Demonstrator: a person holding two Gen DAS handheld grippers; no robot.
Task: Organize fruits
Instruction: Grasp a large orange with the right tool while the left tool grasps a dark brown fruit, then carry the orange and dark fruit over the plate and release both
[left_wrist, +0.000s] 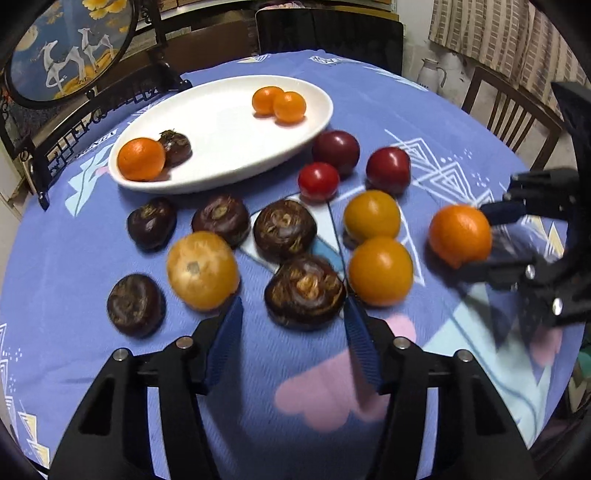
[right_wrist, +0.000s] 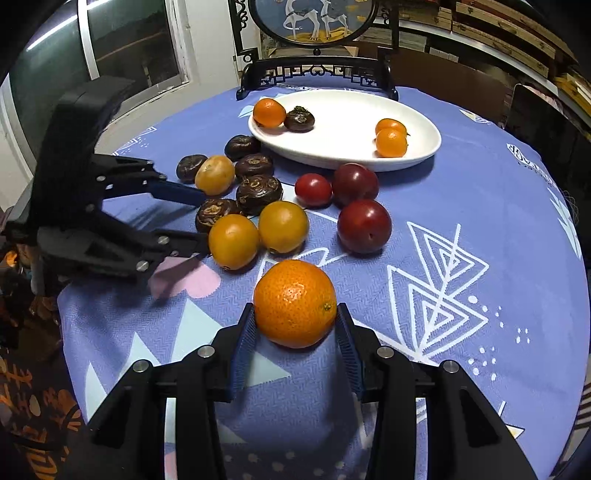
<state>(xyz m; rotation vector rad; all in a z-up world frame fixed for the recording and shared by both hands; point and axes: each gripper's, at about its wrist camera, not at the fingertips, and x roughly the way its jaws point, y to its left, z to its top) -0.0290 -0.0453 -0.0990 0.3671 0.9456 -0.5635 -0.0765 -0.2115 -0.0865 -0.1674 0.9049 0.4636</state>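
Gripping a tangerine (right_wrist: 294, 303) between both blue pads, the right tongs (right_wrist: 295, 332) hold it low over the table (right_wrist: 461, 192), nearer than the left arm to any free fruit. From them the white plate (right_wrist: 424, 147) lies toward 12 o'clock, beyond the plums, its long axis running 9 to 3. The left tongs (left_wrist: 293, 314) stand open and empty, with a dark water chestnut (left_wrist: 304, 291) at their 12 o'clock, just between the fingertips.
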